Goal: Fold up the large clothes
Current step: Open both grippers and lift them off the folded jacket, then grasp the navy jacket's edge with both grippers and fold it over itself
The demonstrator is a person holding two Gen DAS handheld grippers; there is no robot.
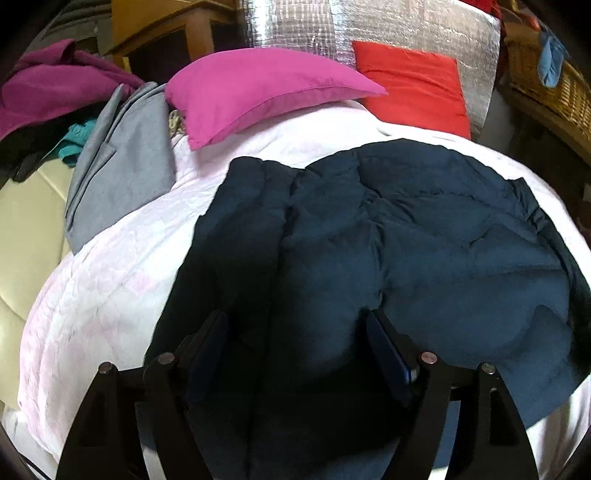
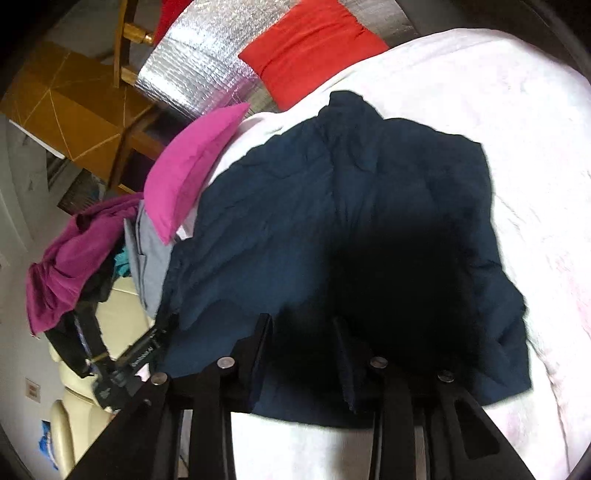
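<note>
A large navy padded jacket (image 1: 406, 236) lies spread on a pale pink-white quilt (image 1: 110, 280); it also shows in the right wrist view (image 2: 295, 229). My left gripper (image 1: 299, 332) is open, its fingers hovering just over the jacket's near part, nothing between them. My right gripper (image 2: 303, 332) is open over the jacket's near hem, empty. The left gripper's body (image 2: 125, 365) shows at the jacket's left edge in the right wrist view.
A magenta pillow (image 1: 258, 92) and a red pillow (image 1: 413, 85) lie at the head of the bed against silver foil insulation (image 1: 388, 22). A grey garment (image 1: 122, 177) and purple cloth (image 1: 44, 81) are piled at left. A wicker basket (image 1: 554, 85) stands at right.
</note>
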